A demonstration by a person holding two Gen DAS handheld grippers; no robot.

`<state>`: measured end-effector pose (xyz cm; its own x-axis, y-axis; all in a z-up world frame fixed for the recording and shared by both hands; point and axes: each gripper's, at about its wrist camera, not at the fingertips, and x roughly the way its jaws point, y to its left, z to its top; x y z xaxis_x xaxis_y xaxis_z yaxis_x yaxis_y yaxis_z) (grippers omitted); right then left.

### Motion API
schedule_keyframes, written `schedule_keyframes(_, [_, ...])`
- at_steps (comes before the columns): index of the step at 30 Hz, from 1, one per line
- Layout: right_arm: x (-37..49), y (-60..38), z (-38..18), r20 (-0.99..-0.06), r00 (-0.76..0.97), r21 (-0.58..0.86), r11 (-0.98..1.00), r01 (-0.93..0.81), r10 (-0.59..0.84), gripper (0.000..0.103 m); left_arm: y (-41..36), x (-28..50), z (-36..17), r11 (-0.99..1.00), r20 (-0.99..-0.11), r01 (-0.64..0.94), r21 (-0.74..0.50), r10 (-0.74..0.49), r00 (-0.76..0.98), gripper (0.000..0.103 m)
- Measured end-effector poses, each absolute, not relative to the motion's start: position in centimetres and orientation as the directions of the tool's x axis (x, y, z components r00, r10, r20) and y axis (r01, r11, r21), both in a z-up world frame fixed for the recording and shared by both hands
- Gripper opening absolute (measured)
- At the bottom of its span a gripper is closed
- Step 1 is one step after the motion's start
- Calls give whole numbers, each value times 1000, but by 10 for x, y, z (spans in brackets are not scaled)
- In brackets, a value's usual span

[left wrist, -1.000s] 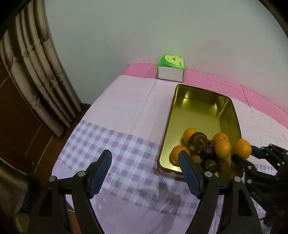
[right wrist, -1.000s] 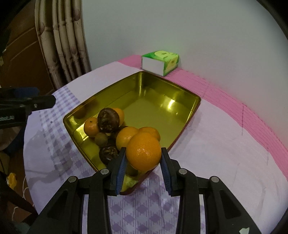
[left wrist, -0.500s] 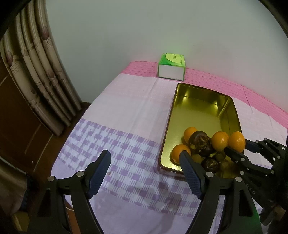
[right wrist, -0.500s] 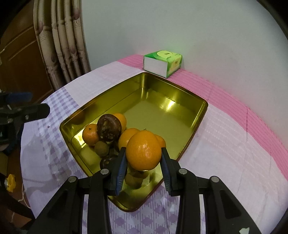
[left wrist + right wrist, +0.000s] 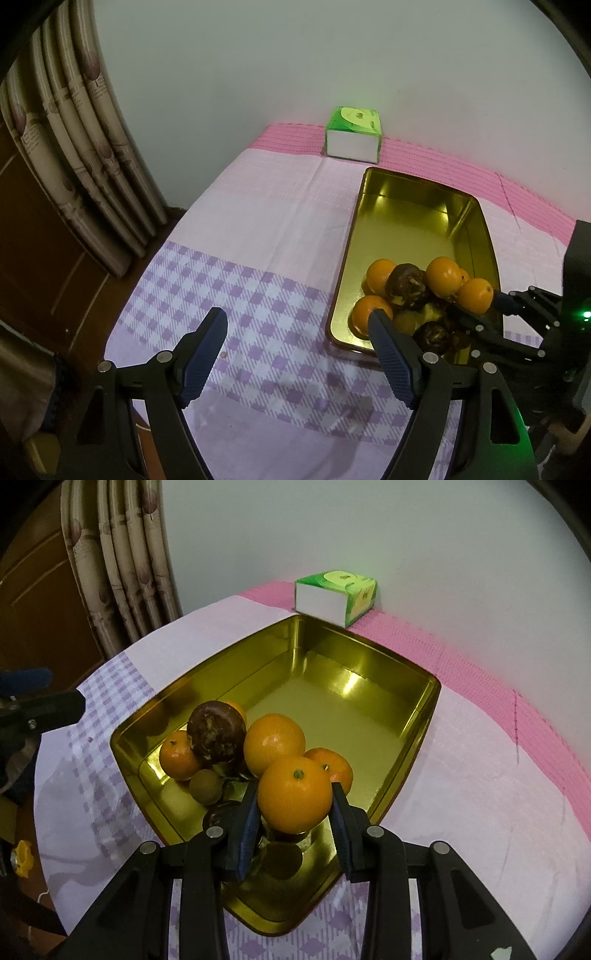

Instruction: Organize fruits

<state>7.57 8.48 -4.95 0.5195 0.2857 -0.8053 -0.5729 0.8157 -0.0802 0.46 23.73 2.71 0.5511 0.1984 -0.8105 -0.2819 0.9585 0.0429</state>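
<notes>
A gold metal tray (image 5: 417, 723) lies on the table and holds a pile of oranges, dark brown fruits and a small kiwi-like fruit at its near end. My right gripper (image 5: 294, 812) is shut on an orange (image 5: 294, 794) and holds it over the near end of the tray, beside the pile; it also shows in the left wrist view (image 5: 476, 295). My left gripper (image 5: 297, 354) is open and empty above the checked cloth, left of the tray (image 5: 480, 221).
A green and white tissue box (image 5: 336, 596) stands at the back by the wall, just behind the tray. A curtain (image 5: 74, 158) and a wooden door are at the left, past the table edge. The cloth is pink, white and purple-checked.
My right gripper has carried the orange forward over the tray rim and lower, toward the fruit pile. My left gripper has stayed open and nearly still.
</notes>
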Motion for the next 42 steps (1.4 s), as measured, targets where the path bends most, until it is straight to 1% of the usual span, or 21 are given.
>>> schedule_keyframes(8, [74, 90, -57, -808, 528, -109, 814, -570, 262, 34, 236, 4, 25, 959, -814, -279, 47, 199, 546, 79])
schedule_keyframes(19, [71, 90, -53, -804, 530, -97, 822, -562, 268, 35, 230, 6, 22, 963, -816, -262, 60, 198, 543, 79])
schedule_keyframes(21, [70, 89, -51, -805, 525, -85, 823, -562, 275, 36, 229, 6, 22, 964, -817, -258, 61, 197, 542, 79])
schedule_keyframes(23, [68, 88, -48, -801, 528, -79, 825, -560, 282, 44, 228, 5, 22, 965, -817, -254, 64, 197, 542, 79])
schedule_keyframes(30, [62, 83, -32, -783, 547, -57, 842, -537, 296, 62, 224, 7, 23, 969, -818, -237, 69, 191, 543, 80])
schedule_keyframes(32, [59, 80, -27, -778, 555, -52, 849, -526, 296, 72, 223, 8, 23, 971, -818, -230, 70, 188, 543, 80])
schedule_keyframes(35, [54, 72, -19, -768, 572, -49, 864, -501, 288, 82, 220, 8, 24, 973, -819, -219, 72, 183, 544, 80])
schedule_keyframes(42, [47, 55, -14, -785, 565, -38, 890, -454, 255, 93, 212, 8, 23, 978, -821, -192, 83, 176, 543, 83])
